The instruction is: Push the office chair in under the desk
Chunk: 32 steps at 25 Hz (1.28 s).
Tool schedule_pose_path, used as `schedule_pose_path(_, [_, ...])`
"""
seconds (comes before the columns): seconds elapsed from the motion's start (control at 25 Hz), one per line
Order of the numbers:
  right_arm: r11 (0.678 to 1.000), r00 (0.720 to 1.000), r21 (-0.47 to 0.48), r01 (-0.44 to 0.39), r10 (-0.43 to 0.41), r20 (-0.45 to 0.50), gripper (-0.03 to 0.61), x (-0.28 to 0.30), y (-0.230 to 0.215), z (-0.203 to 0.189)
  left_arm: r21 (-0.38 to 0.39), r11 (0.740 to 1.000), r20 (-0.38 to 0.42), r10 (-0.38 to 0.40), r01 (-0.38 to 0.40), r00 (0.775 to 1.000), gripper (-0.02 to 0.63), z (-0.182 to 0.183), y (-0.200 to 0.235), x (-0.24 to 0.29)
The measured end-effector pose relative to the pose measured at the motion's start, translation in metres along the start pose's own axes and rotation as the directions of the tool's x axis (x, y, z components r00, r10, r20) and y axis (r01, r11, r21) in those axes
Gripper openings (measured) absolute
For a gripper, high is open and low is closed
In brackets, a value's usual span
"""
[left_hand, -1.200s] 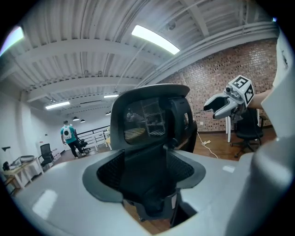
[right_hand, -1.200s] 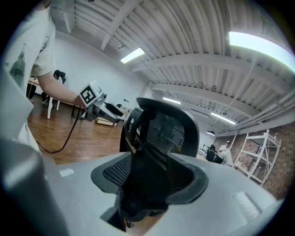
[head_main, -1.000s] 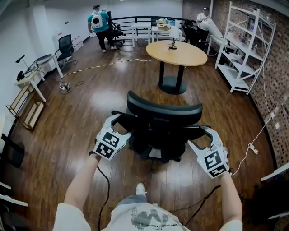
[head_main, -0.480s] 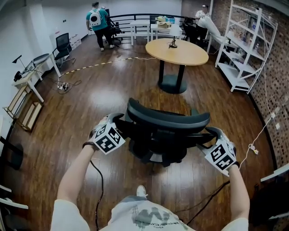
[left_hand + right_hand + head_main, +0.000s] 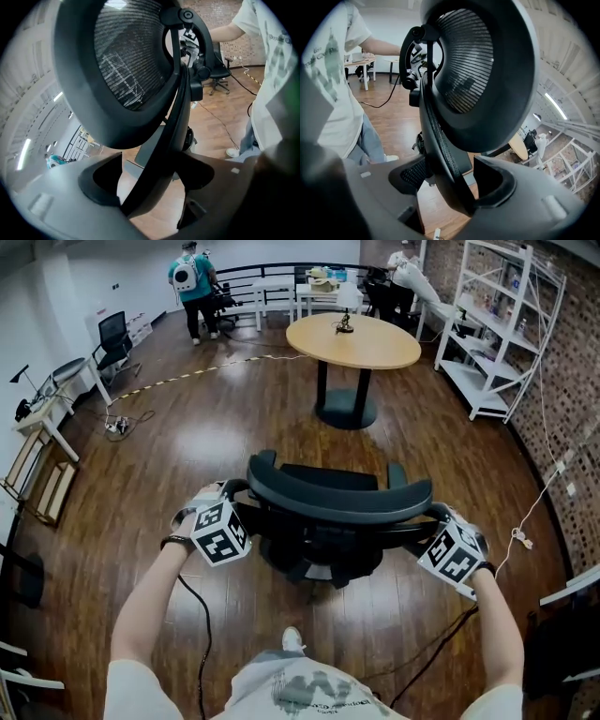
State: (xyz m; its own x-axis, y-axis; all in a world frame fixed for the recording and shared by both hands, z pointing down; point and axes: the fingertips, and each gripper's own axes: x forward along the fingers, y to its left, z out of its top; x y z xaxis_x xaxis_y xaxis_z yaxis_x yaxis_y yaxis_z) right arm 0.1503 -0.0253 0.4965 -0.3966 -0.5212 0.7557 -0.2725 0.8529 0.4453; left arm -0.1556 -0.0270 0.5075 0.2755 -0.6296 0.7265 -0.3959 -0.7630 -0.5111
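The left gripper [image 5: 150, 179] and right gripper [image 5: 450, 183] have just been opening around the chair [image 5: 337, 491] back. Squeeze it, then push evenly.

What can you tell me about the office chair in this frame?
The office chair is black: curved mesh backrest on a dark frame, armrests, seat. It stands upright on the wood floor, back toward the person, apart from the round table. The left gripper and right gripper, jaws just opening, each straddle a backrest frame bar.
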Motion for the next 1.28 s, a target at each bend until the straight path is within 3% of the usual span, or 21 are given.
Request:
schedule_pose_path(0.24, [0.998,1.000,-0.060,-0.004,0.002,-0.031,0.288,0.011,0.003,0.006,0.086,0.996,-0.034,-0.030,0.033,0.999,0.342,0.000,-0.004,0.017])
schedule_pose_path(0.4, [0.995,0.999,-0.095,-0.033,0.030,-0.035,0.263,0.019,0.006,0.003,0.151,0.988,-0.062,0.019,-0.010,0.998,0.308,-0.004,0.003,0.032])
schedule_pose_path(0.6, [0.979,0.995,-0.200,0.027,-0.046,-0.092,0.170,0.043,-0.001,0.000,0.189,0.982,-0.068,0.025,-0.012,0.997,0.279,-0.011,0.019,0.044])
schedule_pose_path(1.28, [0.979,0.986,-0.196,0.058,-0.087,-0.143,0.132,0.098,-0.068,0.012,0.254,0.967,-0.075,-0.007,0.026,0.997,0.256,-0.016,0.102,0.106])
